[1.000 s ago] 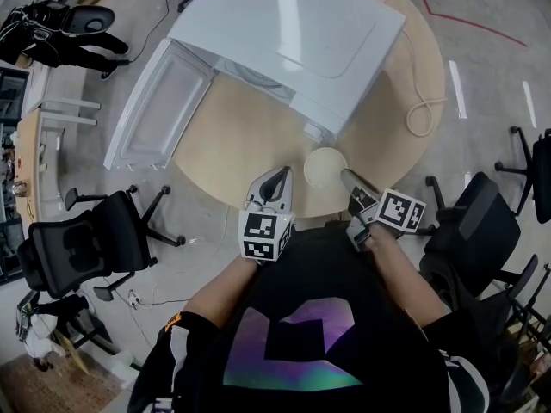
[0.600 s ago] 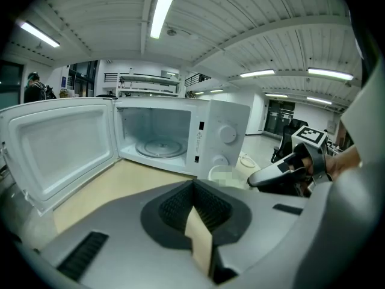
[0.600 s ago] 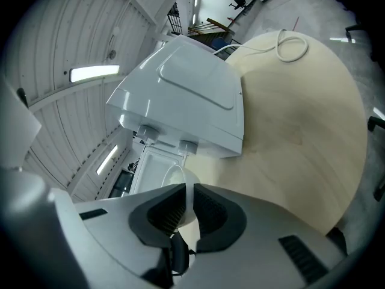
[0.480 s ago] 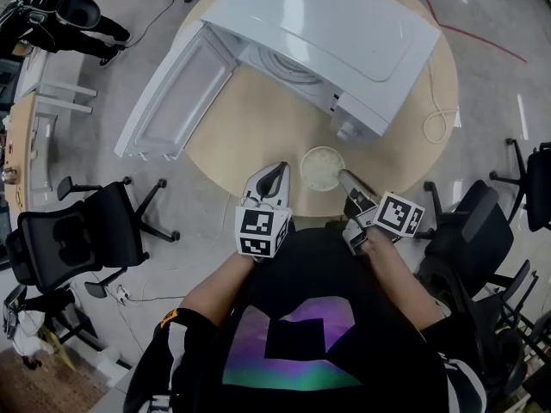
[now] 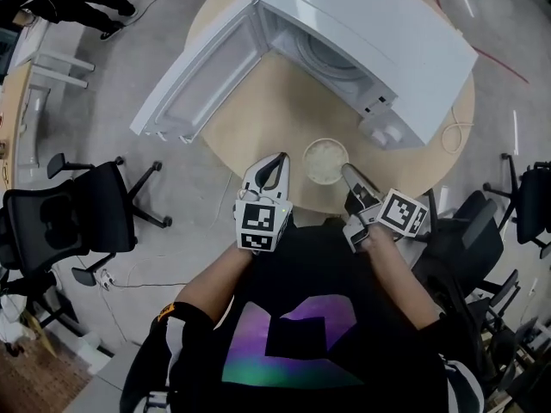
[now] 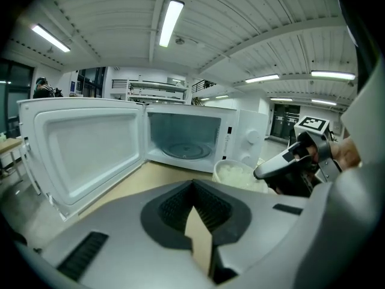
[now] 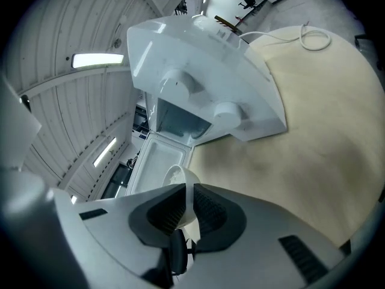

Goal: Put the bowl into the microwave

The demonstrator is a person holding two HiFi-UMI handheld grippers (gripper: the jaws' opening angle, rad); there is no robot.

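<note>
1. Bowl (image 5: 325, 161), with something white in it, is showing near the table's (image 5: 267, 119) 6 o'clock edge, in front of the microwave (image 5: 370, 33).
2. Door (image 5: 202, 80) is standing wide open.
3. Left gripper (image 5: 277, 159) is hovering at the bowl's 9 o'clock, jaws together, gripping nothing.
4. Right gripper (image 5: 346, 170) is pinching the bowl's rim at 4 o'clock.

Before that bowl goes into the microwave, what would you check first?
1. Microwave door swung open: ok.
2. Microwave cavity holds only its glass turntable: ok.
3. Right gripper shut on the rim of the bowl: ok.
4. Left gripper shut, empty and apart from the bowl: ok.
5. Bowl lifted off the table: cannot tell.
</note>
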